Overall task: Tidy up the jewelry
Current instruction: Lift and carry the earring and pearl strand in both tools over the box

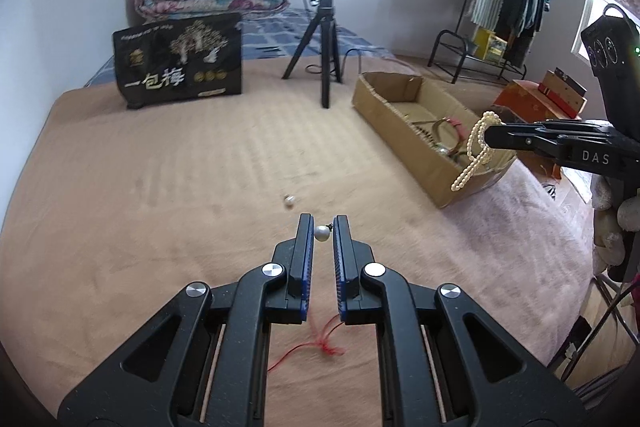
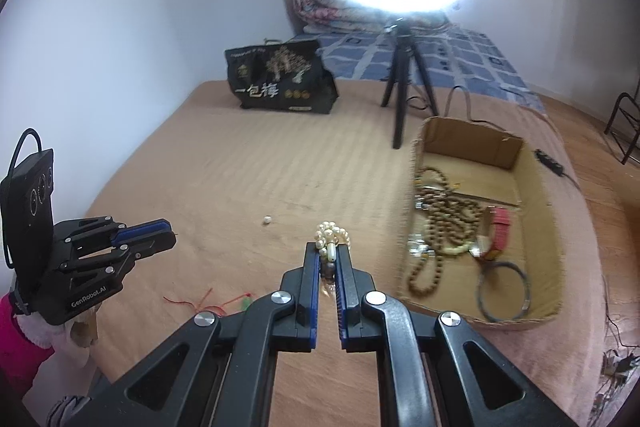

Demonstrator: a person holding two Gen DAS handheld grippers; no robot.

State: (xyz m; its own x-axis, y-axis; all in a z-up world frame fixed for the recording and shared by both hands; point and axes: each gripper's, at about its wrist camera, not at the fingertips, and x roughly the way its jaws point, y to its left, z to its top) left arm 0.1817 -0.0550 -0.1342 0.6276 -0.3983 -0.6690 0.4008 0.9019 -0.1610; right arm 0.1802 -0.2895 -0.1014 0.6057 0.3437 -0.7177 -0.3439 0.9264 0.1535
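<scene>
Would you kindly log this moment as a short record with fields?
left gripper: shut on a pearl earring
right gripper: shut on a pearl necklace, strand dangling
box: open, holds brown beads, red strap, grey bangle
blanket: loose pearl, red string

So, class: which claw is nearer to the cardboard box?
Right. The right claw, shut on the pearl necklace, hangs by the cardboard box; the left claw, holding a pearl earring, is farther off.
</scene>
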